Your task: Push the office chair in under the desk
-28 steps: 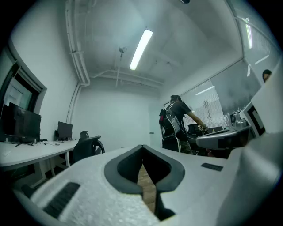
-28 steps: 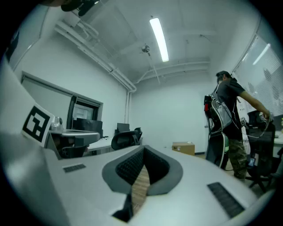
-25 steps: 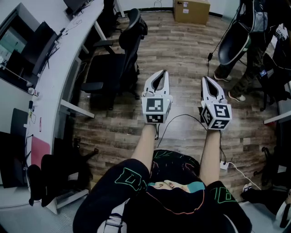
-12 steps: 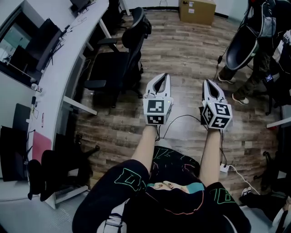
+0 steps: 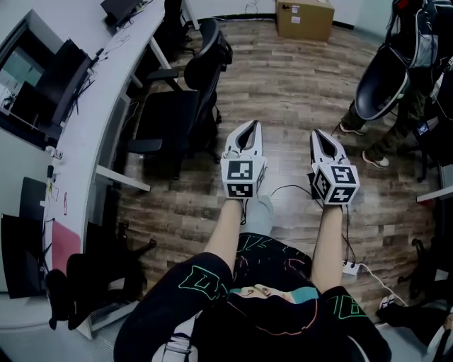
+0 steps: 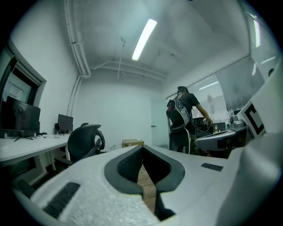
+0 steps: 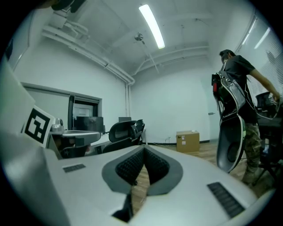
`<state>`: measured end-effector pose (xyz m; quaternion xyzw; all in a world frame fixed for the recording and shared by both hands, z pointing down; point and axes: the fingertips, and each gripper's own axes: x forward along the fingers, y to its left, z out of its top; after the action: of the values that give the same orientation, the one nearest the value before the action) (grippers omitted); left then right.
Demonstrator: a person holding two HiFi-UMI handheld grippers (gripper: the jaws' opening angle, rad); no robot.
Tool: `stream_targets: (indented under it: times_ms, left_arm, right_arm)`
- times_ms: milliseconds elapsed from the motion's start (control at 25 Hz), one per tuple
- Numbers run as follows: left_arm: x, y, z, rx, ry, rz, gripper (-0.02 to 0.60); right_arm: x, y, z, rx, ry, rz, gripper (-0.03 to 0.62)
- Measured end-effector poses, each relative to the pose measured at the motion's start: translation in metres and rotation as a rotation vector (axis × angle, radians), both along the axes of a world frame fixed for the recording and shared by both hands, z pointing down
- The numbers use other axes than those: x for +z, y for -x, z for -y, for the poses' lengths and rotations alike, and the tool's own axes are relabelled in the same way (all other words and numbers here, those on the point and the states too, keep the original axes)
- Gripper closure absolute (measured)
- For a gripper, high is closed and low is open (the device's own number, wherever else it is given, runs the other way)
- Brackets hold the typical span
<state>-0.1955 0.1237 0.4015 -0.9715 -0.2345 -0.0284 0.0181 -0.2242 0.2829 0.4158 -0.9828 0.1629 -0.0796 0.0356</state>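
Note:
A black office chair point(image 5: 173, 113) stands on the wood floor, pulled out from the white curved desk point(image 5: 85, 120) at the left, its backrest point(image 5: 210, 44) toward the far side. My left gripper point(image 5: 252, 124) is held in the air to the right of the chair's seat, apart from it, shut with nothing in it. My right gripper point(image 5: 317, 133) is beside it, also shut and empty. The left gripper view shows the chair point(image 6: 86, 140) ahead to the left beyond the closed gripper point(image 6: 142, 149). In the right gripper view the chair point(image 7: 126, 131) stands by the desk, behind the shut gripper point(image 7: 143, 151).
A cardboard box point(image 5: 304, 18) sits at the far wall. A person with a black bag point(image 5: 393, 71) stands at the right. Cables and a power strip point(image 5: 352, 266) lie on the floor behind me. Another dark chair point(image 5: 92, 276) is at lower left. Monitors point(image 5: 53, 78) stand on the desk.
Both grippers stay shut and side by side. A light trouser knee has come into view under the left gripper, and the view has shifted slightly.

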Motion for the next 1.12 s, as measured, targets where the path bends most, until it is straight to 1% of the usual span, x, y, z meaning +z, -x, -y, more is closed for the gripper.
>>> stream_targets:
  times_ms: [120,280,480,560,680,800,960,1120]
  left_arm:
    - [0.005,-0.033,-0.012,0.017,0.023,0.008,0.574]
    - [0.015,-0.078,-0.026,0.05,0.028,0.038,0.574]
    - [0.025,-0.141,-0.024,0.041,0.031,0.08,0.574]
    - [0.027,-0.166,-0.023,0.036,0.03,0.084,0.574]
    - [0.024,-0.204,-0.014,0.001,0.032,0.078,0.574]
    - [0.028,-0.234,-0.02,0.021,0.028,0.086,0.574]
    - [0.033,-0.27,-0.022,0.035,0.041,0.101,0.574]
    - [0.038,-0.296,-0.025,0.029,0.064,0.112,0.574]
  right_arm:
    - [0.003,-0.028,-0.012,0.022,0.005,0.011,0.589]
    - [0.01,-0.073,-0.017,0.038,-0.007,0.038,0.589]
    - [0.018,-0.139,-0.007,0.011,0.004,0.074,0.589]
    - [0.018,-0.164,-0.007,0.01,0.003,0.079,0.589]
    - [0.015,-0.2,-0.006,0.003,0.006,0.077,0.589]
    - [0.014,-0.234,-0.007,0.008,0.007,0.081,0.589]
    - [0.014,-0.27,-0.003,0.011,0.017,0.088,0.589]
    - [0.016,-0.289,-0.012,0.027,0.033,0.087,0.589]
